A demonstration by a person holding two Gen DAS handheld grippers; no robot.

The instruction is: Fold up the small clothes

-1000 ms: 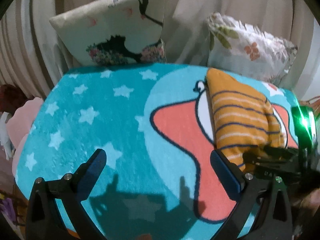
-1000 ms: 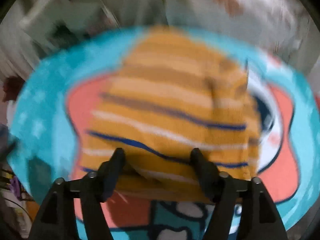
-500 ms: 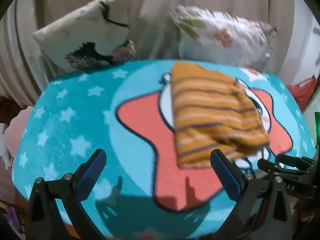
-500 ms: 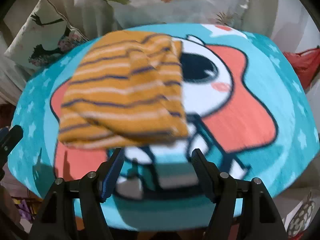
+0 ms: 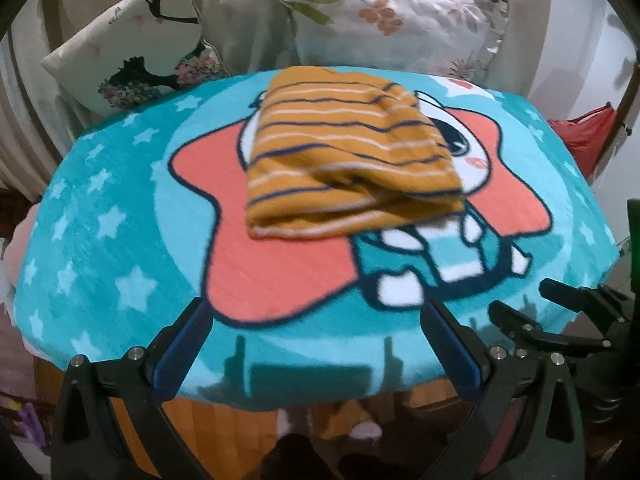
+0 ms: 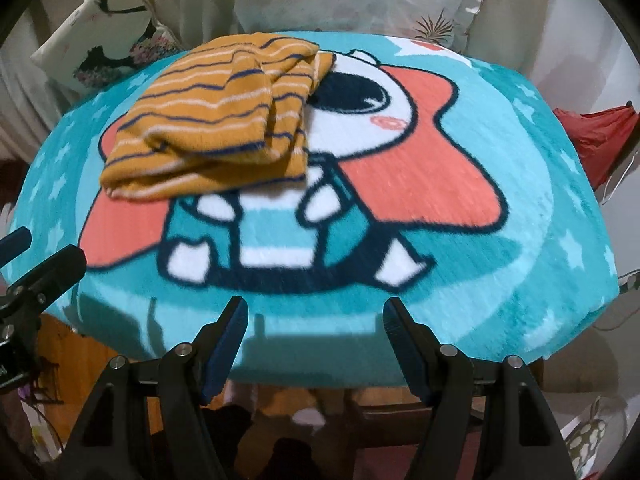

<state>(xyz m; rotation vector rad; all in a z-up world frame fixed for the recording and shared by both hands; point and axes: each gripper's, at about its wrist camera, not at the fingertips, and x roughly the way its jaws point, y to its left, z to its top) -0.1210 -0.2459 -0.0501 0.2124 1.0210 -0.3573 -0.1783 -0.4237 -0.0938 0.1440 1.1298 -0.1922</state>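
Observation:
A folded mustard-yellow garment with white and navy stripes (image 5: 344, 152) lies on the far half of a teal cartoon blanket (image 5: 104, 216); it also shows in the right wrist view (image 6: 224, 116). My left gripper (image 5: 316, 344) is open and empty, held at the blanket's near edge, well short of the garment. My right gripper (image 6: 316, 336) is open and empty, also at the near edge. The right gripper shows at the lower right of the left wrist view (image 5: 560, 312), and part of the left gripper shows at the left edge of the right wrist view (image 6: 36, 276).
Two printed cushions (image 5: 132, 48) (image 5: 396, 20) lean against a beige curtain behind the blanket. A red cloth (image 5: 584, 136) hangs at the right. An orange-brown wooden surface (image 5: 224, 436) shows under the blanket's front edge.
Both grippers have pulled back from the garment toward the blanket's near edge. The right gripper, close against the garment a second ago, is now clear of it. The garment lies folded and still.

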